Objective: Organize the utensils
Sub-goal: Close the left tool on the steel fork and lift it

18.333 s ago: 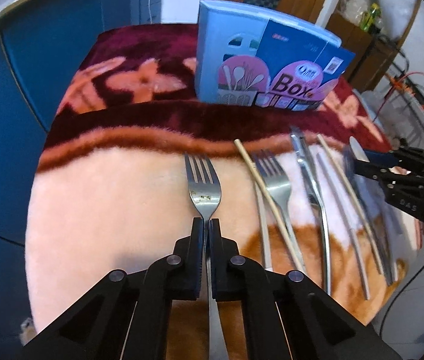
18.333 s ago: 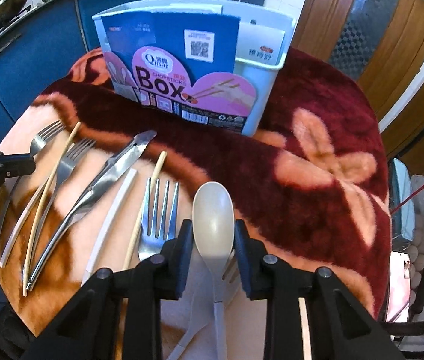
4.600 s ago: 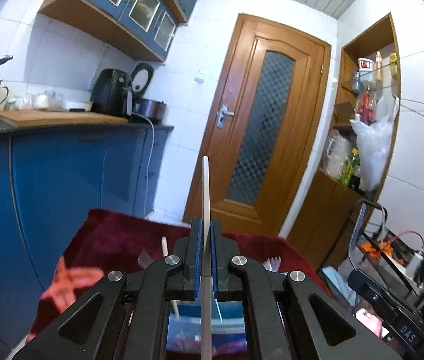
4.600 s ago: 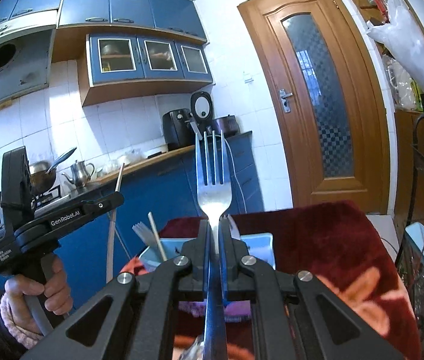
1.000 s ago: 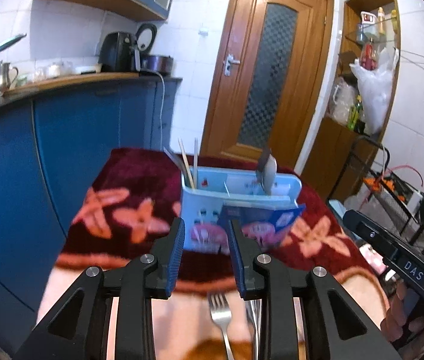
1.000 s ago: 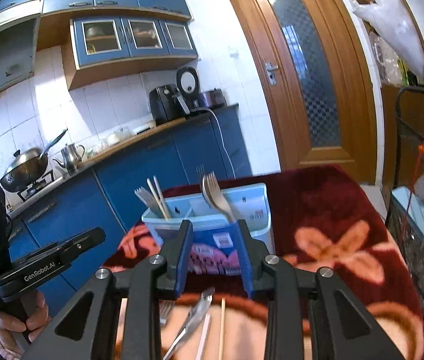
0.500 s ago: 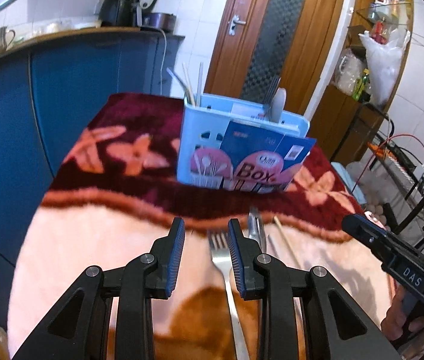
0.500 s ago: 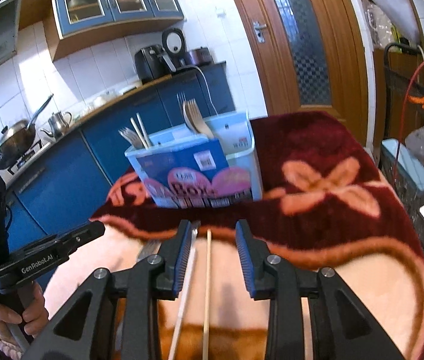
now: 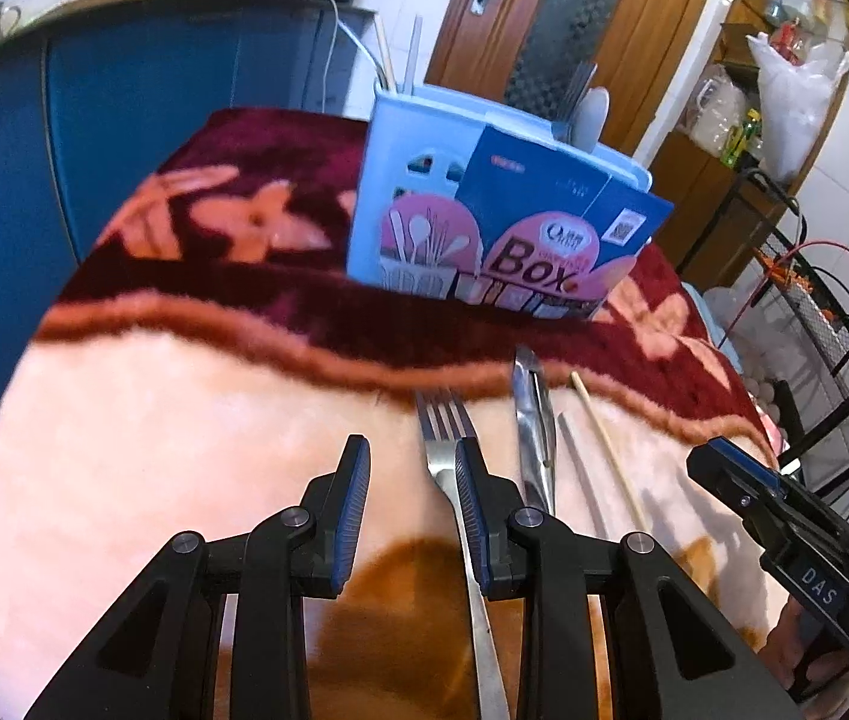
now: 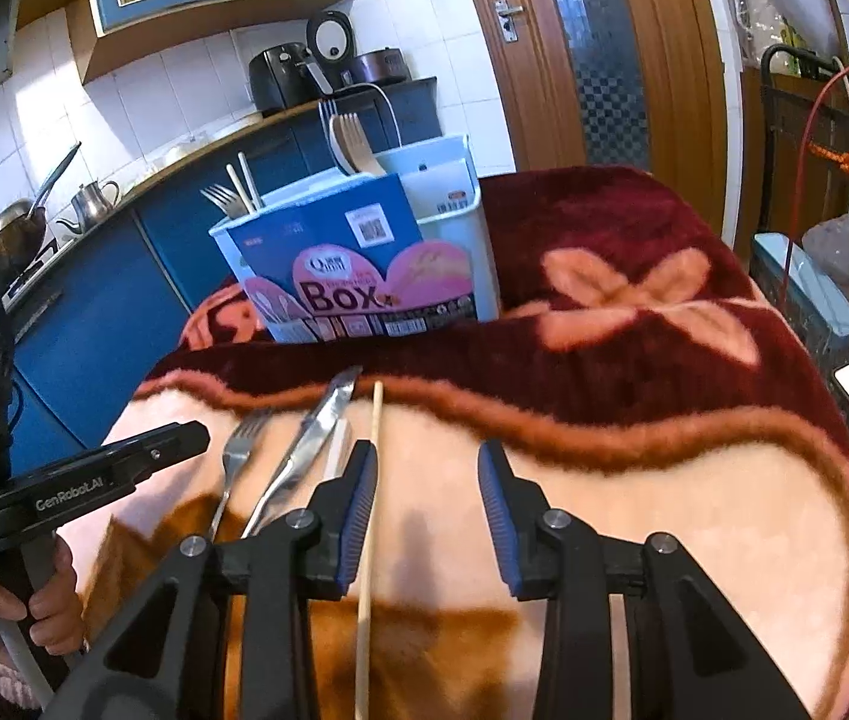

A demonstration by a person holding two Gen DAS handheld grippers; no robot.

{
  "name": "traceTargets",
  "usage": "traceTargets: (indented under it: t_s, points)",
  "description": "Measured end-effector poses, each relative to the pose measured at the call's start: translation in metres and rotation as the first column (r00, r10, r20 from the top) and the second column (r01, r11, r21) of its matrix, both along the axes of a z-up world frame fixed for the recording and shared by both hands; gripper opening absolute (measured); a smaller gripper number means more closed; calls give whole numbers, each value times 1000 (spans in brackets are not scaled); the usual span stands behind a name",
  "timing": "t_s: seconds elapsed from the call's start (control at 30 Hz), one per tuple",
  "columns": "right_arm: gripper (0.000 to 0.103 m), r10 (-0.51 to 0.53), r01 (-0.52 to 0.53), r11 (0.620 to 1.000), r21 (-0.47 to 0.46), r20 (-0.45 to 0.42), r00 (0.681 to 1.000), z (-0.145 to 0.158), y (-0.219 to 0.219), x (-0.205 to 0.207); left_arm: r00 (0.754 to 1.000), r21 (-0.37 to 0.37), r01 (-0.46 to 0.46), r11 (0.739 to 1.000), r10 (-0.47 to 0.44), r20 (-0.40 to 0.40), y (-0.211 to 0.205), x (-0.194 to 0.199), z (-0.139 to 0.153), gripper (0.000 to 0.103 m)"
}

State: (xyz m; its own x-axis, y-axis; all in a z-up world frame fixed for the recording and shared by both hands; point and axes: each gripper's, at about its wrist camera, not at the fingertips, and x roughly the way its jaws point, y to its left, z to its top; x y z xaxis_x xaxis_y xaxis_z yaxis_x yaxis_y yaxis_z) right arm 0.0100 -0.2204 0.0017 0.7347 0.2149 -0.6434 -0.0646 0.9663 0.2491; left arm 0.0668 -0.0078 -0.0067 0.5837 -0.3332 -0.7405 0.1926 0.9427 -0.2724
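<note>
A light blue utensil box [image 9: 424, 180] [image 10: 460, 228] stands on the dark red part of the blanket, with forks, chopsticks and a spoon upright in it. A steel fork [image 9: 445, 438] [image 10: 238, 450], metal tongs [image 9: 532, 426] [image 10: 316, 426], a white chopstick [image 10: 337, 450] and a wooden chopstick [image 9: 604, 438] [image 10: 371, 480] lie on the peach part. My left gripper [image 9: 412, 468] is open and empty, its right finger over the fork. My right gripper [image 10: 427, 474] is open and empty, its left finger beside the wooden chopstick.
The blanket-covered table [image 9: 154, 420] drops off at the left and front. Blue kitchen cabinets [image 9: 154, 90] stand behind it, a wooden door [image 10: 574, 48] at the back, and a wire rack [image 10: 832, 138] to the right.
Both grippers have dropped from above the box down toward the utensils on the blanket. Both stay open and empty.
</note>
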Motion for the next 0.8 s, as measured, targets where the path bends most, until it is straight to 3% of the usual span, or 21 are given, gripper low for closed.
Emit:
traceTargets:
  t_s: [0.27, 0.37, 0.63, 0.73, 0.8]
  points:
    - [39, 2, -2, 1000, 17, -25, 1000, -10, -5, -2, 996, -62, 43, 997, -47, -73, -7, 7, -13, 29]
    - [39, 1, 0, 1000, 24, -29, 1000, -12, -7, -2, 994, -79, 63, 995, -69, -81, -11, 7, -14, 20]
    - [39, -2, 3, 999, 34, -39, 999, -16, -10, -2, 993, -99, 73, 992, -82, -89, -16, 9, -16, 16]
    - [39, -1, 3, 999, 35, -42, 999, -17, -11, -2, 990, -109, 95, 990, -105, -94, -21, 8, -17, 5]
    - [39, 0, 2, 999, 37, -44, 999, -18, -11, -2, 989, -97, 106, 990, -115, -96, -26, 7, -18, 3]
